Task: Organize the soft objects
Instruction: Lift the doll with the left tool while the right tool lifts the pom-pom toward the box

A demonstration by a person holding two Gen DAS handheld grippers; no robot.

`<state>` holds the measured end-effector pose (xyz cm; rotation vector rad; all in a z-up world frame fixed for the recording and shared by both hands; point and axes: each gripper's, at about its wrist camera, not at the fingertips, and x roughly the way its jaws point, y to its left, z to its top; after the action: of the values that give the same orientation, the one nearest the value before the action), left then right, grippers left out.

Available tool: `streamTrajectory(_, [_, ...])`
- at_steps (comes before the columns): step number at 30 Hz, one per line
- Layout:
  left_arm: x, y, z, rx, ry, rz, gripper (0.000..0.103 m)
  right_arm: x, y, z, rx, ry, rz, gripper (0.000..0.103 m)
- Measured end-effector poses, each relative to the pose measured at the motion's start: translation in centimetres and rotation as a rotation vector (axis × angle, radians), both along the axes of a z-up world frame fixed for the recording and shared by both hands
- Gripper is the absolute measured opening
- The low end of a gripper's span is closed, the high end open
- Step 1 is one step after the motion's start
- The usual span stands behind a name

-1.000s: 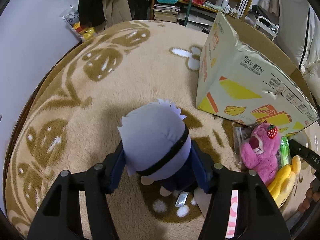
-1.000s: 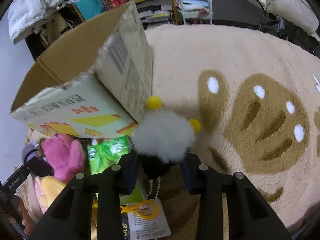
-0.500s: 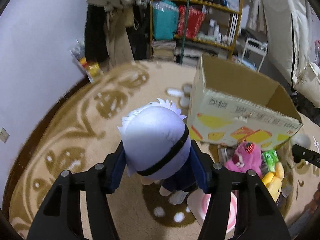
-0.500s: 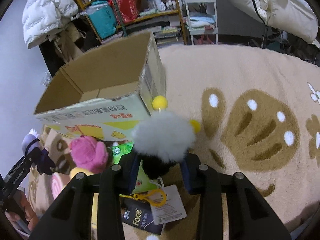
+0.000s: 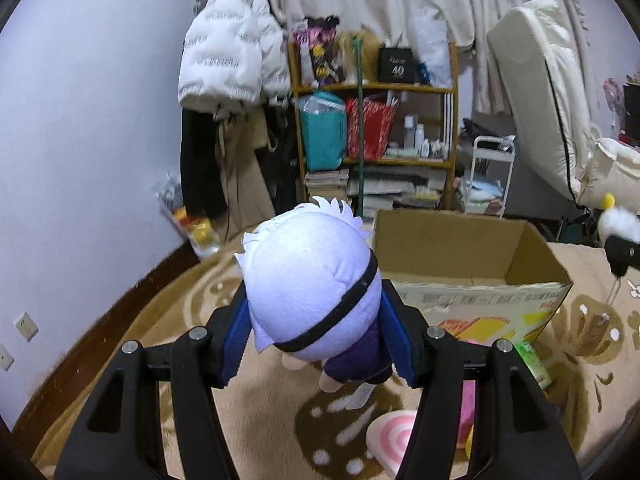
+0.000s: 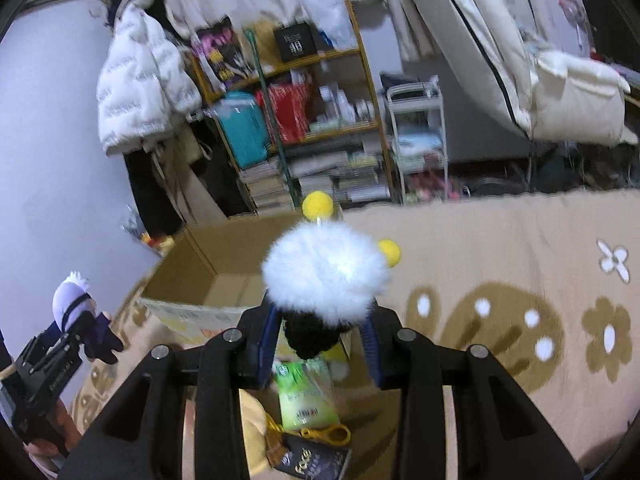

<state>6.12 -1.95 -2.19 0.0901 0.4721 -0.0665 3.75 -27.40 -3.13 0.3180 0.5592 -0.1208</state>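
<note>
My left gripper (image 5: 316, 344) is shut on a white-haired plush doll (image 5: 308, 284) with a black blindfold and dark blue clothes, held in the air above the rug. It also shows in the right wrist view (image 6: 74, 306). My right gripper (image 6: 320, 340) is shut on a fluffy white plush (image 6: 326, 270) with yellow pom-poms and a black body, also held up. It shows at the right edge of the left wrist view (image 5: 616, 224). The open cardboard box (image 5: 460, 252) stands on the rug just ahead of both; its inside looks bare (image 6: 224, 276).
On the beige rug (image 6: 500, 252) below lie a green packet (image 6: 302, 394), a yellow clip with tags (image 6: 316, 438), a pink swirl cushion (image 5: 394, 440) and a pink plush (image 5: 466, 404). A cluttered shelf (image 5: 376, 128), hanging coats (image 5: 232, 60) and a white trolley (image 6: 416, 136) stand behind.
Both grippers have risen and tilted up with their plush toys. The views now look over the box's open top to the shelf instead of down at the rug.
</note>
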Motion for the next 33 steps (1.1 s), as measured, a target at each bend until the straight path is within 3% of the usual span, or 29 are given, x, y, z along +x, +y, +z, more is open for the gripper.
streamTrajectory(9, [-0.3, -2.6, 2.3, 0.058, -0.128, -0.046, 0.059, 0.2, 1.3, 3.8, -0.103, -0.142, 0.035, 0.038])
streamTrajectory(14, [0.1, -3.8, 3.2, 0.052, -0.164, -0.077, 0.059, 0.3, 1.8, 4.9, -0.155, -0.173, 0.061, 0.038])
streamTrajectory(18, [1.4, -4.9, 3.8, 0.018, -0.170, -0.094, 0.059, 0.9, 1.9, 5.4, -0.159, -0.191, 0.075, 0.038])
streamTrajectory(27, [4.2, -6.8, 3.4, 0.047, -0.166, -0.117, 0.059, 2.9, 2.5, 5.5, -0.184, -0.247, 0.128, 0.038])
streamTrajectory(33, [5.6, -8.0, 2.3, 0.059, -0.131, -0.141, 0.060, 4.9, 2.1, 3.4, -0.150, -0.202, 0.145, 0.038])
